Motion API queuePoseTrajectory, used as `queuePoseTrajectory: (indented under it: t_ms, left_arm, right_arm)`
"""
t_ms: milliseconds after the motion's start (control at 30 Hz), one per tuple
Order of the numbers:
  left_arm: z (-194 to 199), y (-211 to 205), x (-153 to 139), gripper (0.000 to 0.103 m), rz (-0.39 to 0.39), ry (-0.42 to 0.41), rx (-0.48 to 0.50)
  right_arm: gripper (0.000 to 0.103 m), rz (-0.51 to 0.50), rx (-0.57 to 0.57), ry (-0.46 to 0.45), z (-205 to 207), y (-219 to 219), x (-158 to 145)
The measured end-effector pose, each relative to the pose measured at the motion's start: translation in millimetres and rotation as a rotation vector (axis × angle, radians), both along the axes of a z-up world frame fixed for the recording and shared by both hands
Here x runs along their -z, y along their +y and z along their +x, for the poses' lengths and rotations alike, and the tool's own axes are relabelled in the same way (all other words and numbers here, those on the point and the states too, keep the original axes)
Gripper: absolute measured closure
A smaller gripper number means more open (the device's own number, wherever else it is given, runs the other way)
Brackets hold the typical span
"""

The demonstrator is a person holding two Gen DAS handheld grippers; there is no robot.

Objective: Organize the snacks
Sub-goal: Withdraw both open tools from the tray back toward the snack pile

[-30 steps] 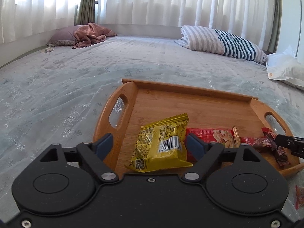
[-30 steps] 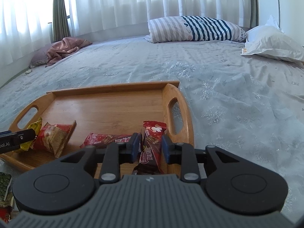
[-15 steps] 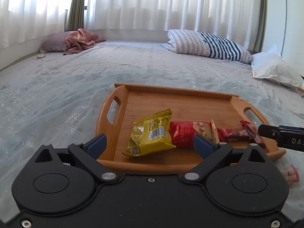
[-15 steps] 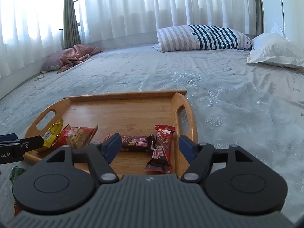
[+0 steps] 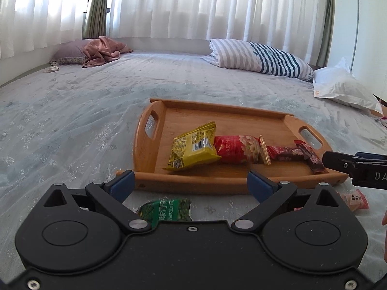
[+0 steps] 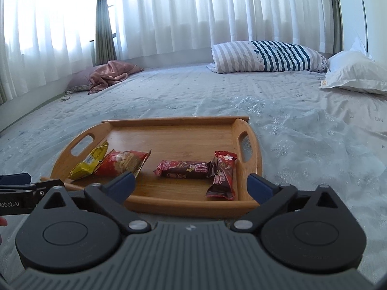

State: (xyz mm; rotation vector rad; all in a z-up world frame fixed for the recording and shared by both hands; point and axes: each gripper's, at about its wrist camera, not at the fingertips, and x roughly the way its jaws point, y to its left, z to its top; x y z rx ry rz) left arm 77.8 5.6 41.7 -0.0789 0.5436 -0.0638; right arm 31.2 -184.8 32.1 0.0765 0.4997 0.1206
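1. A wooden two-handled tray [image 5: 271, 174] lies on the pale patterned bedspread [image 5: 72, 120].
2. In it, left to right: a yellow snack packet [image 5: 193, 149], a red nut packet [image 5: 238, 148], two dark red bars [image 6: 205, 170].
3. A green wasabi-pea packet [image 5: 167, 211] lies before the tray.
4. A striped pillow [image 6: 268, 56] lies far behind.
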Motion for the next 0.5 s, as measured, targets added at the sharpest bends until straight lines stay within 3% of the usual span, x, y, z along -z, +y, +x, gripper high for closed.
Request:
queuePoseTrajectory:
  t_ms: [500]
  left_arm:
    - [-29.4, -2.3, 9.2, 0.003, -0.003, 0.010, 0.021]
  right_arm:
    - [0.000, -0.034, -0.045, -0.026, -44.0, 14.6, 12.8]
